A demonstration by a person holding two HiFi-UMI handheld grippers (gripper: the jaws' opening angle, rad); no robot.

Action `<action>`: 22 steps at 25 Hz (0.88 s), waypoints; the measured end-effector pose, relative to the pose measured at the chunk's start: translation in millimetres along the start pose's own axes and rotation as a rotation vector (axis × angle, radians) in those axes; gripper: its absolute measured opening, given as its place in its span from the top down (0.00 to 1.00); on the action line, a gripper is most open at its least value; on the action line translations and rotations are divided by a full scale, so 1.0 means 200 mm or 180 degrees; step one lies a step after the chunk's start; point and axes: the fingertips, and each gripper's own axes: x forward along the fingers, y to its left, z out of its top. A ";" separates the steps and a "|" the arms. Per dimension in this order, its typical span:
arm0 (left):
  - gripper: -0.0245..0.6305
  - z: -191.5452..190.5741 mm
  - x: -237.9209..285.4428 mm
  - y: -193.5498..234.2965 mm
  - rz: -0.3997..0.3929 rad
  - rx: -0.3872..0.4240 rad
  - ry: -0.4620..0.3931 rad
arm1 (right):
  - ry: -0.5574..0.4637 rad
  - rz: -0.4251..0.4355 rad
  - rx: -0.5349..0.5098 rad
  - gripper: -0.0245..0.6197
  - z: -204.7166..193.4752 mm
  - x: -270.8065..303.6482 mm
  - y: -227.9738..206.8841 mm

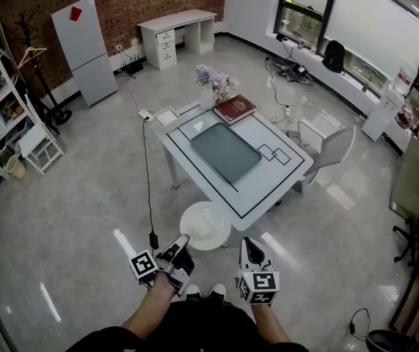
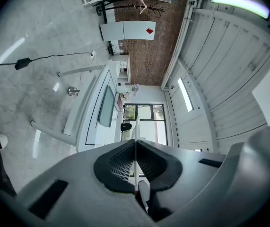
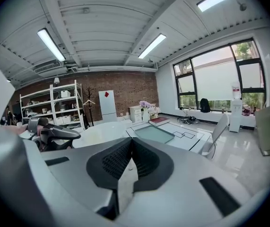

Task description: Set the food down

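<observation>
Ahead of left tool [image 1: 182, 240], way is filled by the plate [image 1: 216, 215] clamped in it. Beyond, near table [image 1: 268, 189] end is seen bare; centre is taken by tray [image 1: 225, 151], far end by book [image 1: 235, 108] and flowers [image 1: 213, 78]. Open floor [image 1: 319, 248] is found ahead of right tool [image 1: 247, 243]; chair [image 1: 330, 149] further ahead-right.

On the white table [image 1: 262, 183] lie a grey tray [image 1: 225, 151] (mid-table), a red book [image 1: 235, 108] and flowers [image 1: 213, 78] at its far end; a chair [image 1: 332, 147] stands beside it.

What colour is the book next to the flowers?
Dark red. The book shows best in the head view.
</observation>
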 end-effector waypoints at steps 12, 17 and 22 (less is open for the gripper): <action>0.94 -0.09 0.06 0.03 0.0015 0.0019 -0.0009 | -0.0024 0.0014 0.0066 0.95 -0.03 -0.03 -0.11; 0.94 -0.15 0.08 0.04 0.0027 0.0051 -0.0042 | -0.0062 0.0059 0.0068 0.95 -0.03 -0.06 -0.16; 0.94 -0.21 0.09 0.06 0.0055 0.0026 -0.0129 | -0.0022 0.0126 0.0070 0.95 -0.07 -0.10 -0.22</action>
